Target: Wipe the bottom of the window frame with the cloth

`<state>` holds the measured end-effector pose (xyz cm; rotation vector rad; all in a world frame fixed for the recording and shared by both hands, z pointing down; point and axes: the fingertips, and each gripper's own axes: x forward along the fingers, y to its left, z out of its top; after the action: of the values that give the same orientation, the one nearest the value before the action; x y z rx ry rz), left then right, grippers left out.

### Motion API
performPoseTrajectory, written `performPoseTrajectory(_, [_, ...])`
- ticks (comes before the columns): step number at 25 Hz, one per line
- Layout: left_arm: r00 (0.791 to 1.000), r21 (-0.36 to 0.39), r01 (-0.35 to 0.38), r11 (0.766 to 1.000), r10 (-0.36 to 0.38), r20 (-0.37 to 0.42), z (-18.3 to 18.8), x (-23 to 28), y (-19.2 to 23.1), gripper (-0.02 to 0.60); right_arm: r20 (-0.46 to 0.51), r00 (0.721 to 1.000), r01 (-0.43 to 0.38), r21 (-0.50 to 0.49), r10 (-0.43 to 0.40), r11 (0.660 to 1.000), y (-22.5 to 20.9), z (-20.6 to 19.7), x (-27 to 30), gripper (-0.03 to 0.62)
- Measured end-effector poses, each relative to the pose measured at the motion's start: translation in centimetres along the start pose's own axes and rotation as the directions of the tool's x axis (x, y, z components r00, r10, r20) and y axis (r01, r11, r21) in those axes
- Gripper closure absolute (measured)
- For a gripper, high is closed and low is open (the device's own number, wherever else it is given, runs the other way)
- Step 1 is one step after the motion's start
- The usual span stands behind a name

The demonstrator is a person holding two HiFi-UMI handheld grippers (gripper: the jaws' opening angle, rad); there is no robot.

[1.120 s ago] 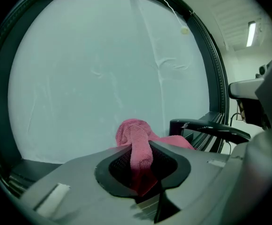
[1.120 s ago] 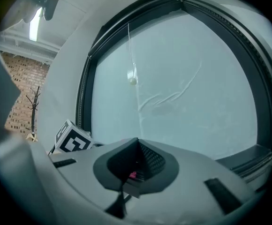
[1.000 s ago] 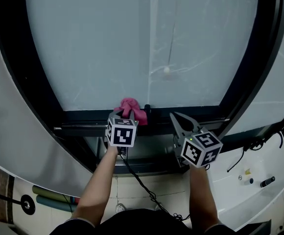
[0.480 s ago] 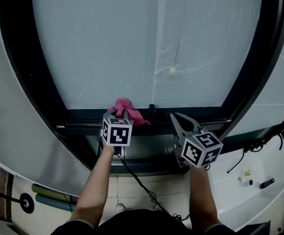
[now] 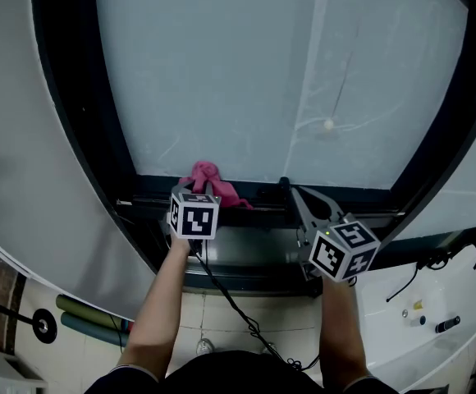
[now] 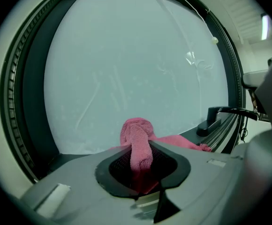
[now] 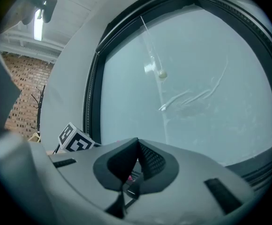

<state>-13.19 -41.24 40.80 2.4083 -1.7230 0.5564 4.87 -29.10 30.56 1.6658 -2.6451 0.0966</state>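
Note:
A pink cloth (image 5: 209, 179) lies bunched on the bottom rail of the black window frame (image 5: 349, 198), against the frosted glass. My left gripper (image 5: 203, 190) is shut on the cloth, its marker cube just below. In the left gripper view a fold of the cloth (image 6: 139, 142) sticks up between the jaws of the left gripper (image 6: 138, 162), and the rest trails right along the frame (image 6: 220, 125). My right gripper (image 5: 298, 195) rests to the right, near the rail, with its jaws together and nothing in them. The right gripper (image 7: 137, 146) faces the glass.
A small black handle (image 5: 284, 185) stands on the rail between the two grippers. A cord with a white bead (image 5: 329, 125) hangs in front of the glass. A white sink top (image 5: 423, 314) is at lower right, and a black cable (image 5: 231, 302) runs down from the left gripper.
My left gripper has dragged the cloth to the left along the bottom rail, away from the black handle. The right gripper has also shifted left, closer to the handle.

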Motion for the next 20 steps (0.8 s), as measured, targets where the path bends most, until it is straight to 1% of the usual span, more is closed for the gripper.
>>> performPoseTrajectory(6, [0.999,-0.015,-0.045,0.999,0.045,-0.019,-1.0,-0.6,4.4,0.500,0.013,0.999,-0.045,-0.009,0.045,0.999,3.1,0.5,2.1,0.592])
performPoseTrajectory(10, [0.995,-0.029,-0.091,0.995,0.090,-0.030,-1.6,-1.0,7.8,0.500,0.026,0.997,-0.070,-0.017,0.071,0.997,4.8,1.1,3.4,0.592])
performPoseTrajectory(16, [0.985,-0.037,-0.167,0.985,0.165,-0.050,-2.6,-1.7,12.0,0.500,0.033,0.993,-0.108,-0.019,0.109,0.994,7.0,1.2,5.3,0.592])
performPoseTrajectory(20, [0.977,-0.034,-0.207,0.978,0.205,-0.064,-3.1,-2.0,14.0,0.500,0.036,0.991,-0.127,-0.018,0.128,0.992,8.0,1.2,6.3,0.592])
